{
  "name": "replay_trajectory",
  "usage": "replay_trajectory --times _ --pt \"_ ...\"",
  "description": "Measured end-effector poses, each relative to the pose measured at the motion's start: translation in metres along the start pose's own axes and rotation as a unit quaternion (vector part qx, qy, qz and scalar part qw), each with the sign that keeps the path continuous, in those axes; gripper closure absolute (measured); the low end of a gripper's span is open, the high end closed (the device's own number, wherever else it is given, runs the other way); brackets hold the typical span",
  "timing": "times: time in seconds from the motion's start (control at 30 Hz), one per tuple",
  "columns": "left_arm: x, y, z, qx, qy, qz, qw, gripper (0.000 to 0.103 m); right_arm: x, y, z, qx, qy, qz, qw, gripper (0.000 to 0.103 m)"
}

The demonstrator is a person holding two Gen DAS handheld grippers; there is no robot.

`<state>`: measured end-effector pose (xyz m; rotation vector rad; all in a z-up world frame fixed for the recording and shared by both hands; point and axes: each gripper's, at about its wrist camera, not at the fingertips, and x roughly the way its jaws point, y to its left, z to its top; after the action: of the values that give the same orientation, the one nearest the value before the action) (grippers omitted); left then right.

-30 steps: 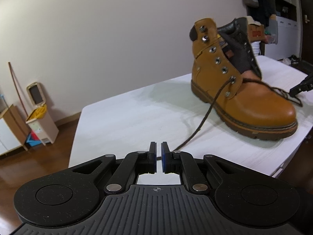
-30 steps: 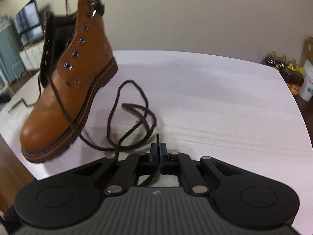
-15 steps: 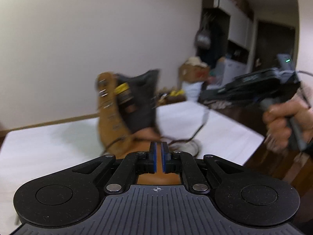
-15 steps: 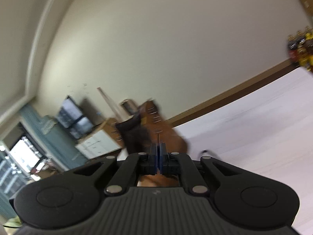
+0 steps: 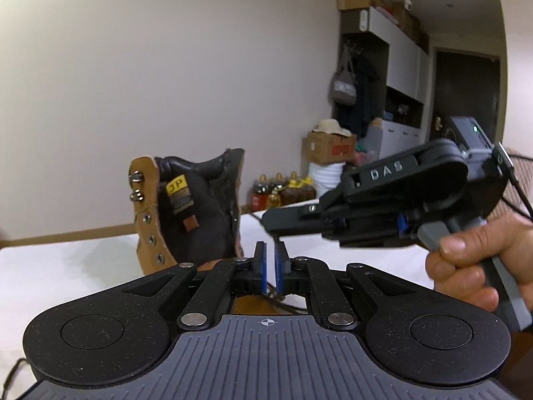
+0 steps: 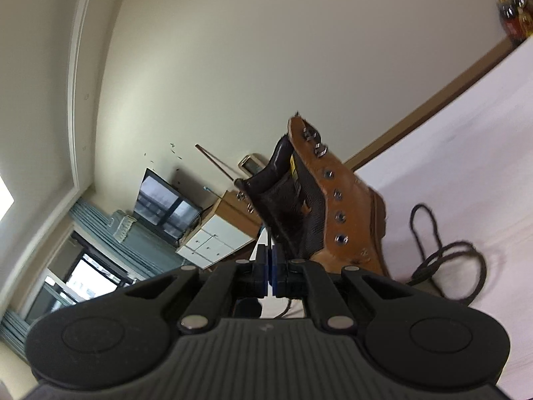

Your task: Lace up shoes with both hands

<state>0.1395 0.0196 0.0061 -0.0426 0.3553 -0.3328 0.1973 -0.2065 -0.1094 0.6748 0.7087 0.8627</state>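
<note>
A tan leather boot [image 5: 186, 213] with metal eyelets and a dark tongue stands upright on the white table [image 5: 66, 266], just beyond my left gripper [image 5: 269, 256]. The left jaws stand a narrow gap apart, and a thin lace tip pokes up beside them. My right gripper [image 6: 269, 256] is shut on the thin lace tip, close to the boot [image 6: 326, 206]. Its body shows in the left wrist view [image 5: 383, 200], held by a hand, with its fingertips right above my left fingers. The dark brown lace [image 6: 443, 260] lies looped on the table beside the boot.
A hand [image 5: 479, 260] holds the right gripper at the right. Beyond the table are bottles [image 5: 283, 190], a cardboard box [image 5: 329, 150], cabinets and a dark door. The right wrist view is tilted and shows a window [image 6: 166, 203] and white drawers [image 6: 213, 240].
Both grippers swung from the table sides to the boot's front, raised and close together. The left jaws let go of the lace they held. The right stayed shut on its lace tip.
</note>
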Motion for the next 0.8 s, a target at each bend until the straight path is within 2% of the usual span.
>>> replay_trajectory --times 0.43,0.7,0.8 --pt "0.013 0.006 -0.004 -0.050 0.007 0.006 0.9987 0.097 0.014 -0.006 -0.008 0.001 0.006 0.012 1.000 0.100" --pt "0.016 0.002 -0.009 -0.037 0.010 0.010 0.9992 0.096 0.013 -0.010 -0.007 0.001 0.008 0.018 1.000 0.100" --pt "0.019 -0.002 -0.009 -0.001 0.020 0.011 0.9997 0.099 0.013 -0.013 -0.007 0.002 0.012 0.017 1.000 0.100"
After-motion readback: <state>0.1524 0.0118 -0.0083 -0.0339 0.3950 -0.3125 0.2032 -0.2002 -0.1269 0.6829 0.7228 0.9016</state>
